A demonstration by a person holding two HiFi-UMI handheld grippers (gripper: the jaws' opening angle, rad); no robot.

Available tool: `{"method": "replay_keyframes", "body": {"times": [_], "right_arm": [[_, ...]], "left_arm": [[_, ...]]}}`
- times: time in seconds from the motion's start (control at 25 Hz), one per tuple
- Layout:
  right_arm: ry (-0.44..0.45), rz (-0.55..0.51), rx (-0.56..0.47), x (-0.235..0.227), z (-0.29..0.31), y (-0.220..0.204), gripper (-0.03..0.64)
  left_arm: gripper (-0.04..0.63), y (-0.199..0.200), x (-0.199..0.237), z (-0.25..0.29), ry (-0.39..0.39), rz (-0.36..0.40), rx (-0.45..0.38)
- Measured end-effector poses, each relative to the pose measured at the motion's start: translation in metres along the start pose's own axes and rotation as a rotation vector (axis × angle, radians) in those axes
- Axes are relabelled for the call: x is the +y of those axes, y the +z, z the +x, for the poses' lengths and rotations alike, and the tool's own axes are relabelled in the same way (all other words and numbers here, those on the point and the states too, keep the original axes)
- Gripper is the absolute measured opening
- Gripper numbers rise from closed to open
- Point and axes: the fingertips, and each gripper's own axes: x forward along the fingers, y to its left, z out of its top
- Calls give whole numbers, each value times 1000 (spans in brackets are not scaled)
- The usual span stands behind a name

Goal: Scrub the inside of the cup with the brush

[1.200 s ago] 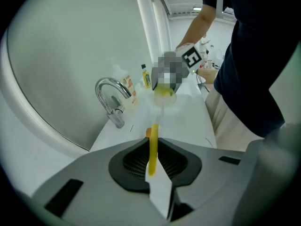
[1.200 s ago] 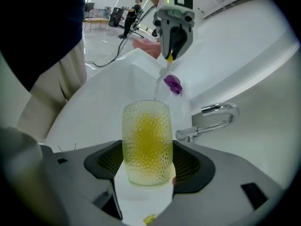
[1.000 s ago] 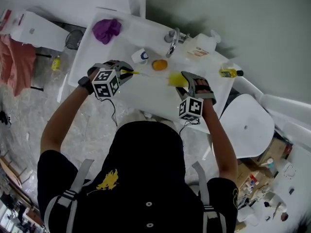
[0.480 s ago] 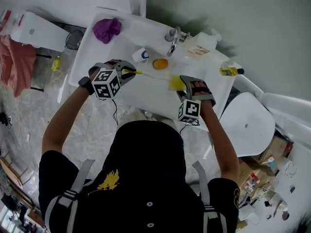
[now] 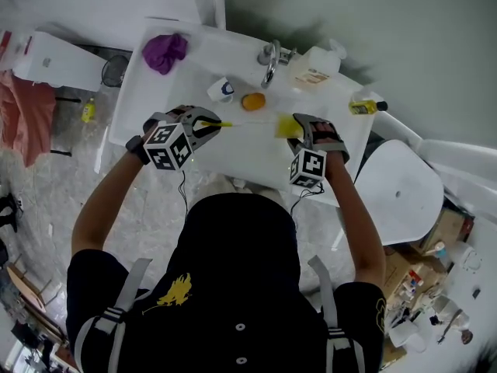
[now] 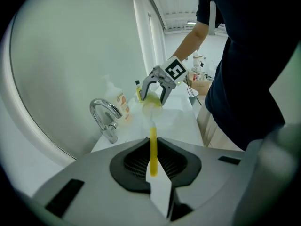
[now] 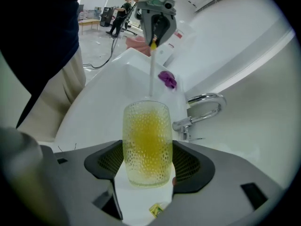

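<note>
The right gripper [image 5: 299,128] is gripping the cup [image 7: 146,142], a dimpled, yellowish glass. Its jaws are spread wide and pressing on the cup's two sides near the base. It is tipping the cup onto its side above the white surface [image 5: 241,152], with the mouth turned toward 9 o'clock in the head view. That tilt seems meant to give the tool a straight way in.

The left gripper [image 5: 203,123] is sitting at 9 o'clock of the cup, jaws closed almost fully on the thin yellow handle of the brush [image 6: 153,147]. It is pinching the handle at its very end, so the pale stem is reaching across the gap between the grippers and running into the cup's mouth. The brush head is not showing apart from the yellow inside the glass.

Both grippers are angling downward over the basin, probably so that drips fall there. The faucet [image 5: 269,62] is standing at 12 o'clock of the cup, and a purple cloth [image 5: 166,51] is lying at 10 o'clock, well apart. Judging by this, the scrubbing is under way or about to start. Stem and cup are lining up so the head can slide along the inner wall.
</note>
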Motion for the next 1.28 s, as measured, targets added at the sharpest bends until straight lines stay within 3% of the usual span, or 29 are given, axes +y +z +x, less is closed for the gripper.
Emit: {"method": "replay_keyframes", "body": {"times": [0.12,0.24,0.4,0.64,0.84,1.0,1.28], "right_arm": [[25,-31,-18,18,-11,10,342],[34,-34,-70,25,-30,22,342],[-4,43,-116,11,-49,15,341],[-47,137,-102,0,-51,-6,341],[-83,215,-110,-10,-53,-16,341],[-153,423,-157,-25,-60,-26,341],[-221,943,-384,-35,-60,-19,341]], "left_arm": [[57,-6,14,0,13,36,36],[57,-23,11,7,-23,58,98],[55,-21,-5,13,-49,56,103],[54,-8,-9,7,-65,-99,-1],[54,-17,-5,-8,-52,-136,-16],[54,-19,-3,-20,-32,-259,-95],[55,-22,-4,-24,87,-497,-264]]}}
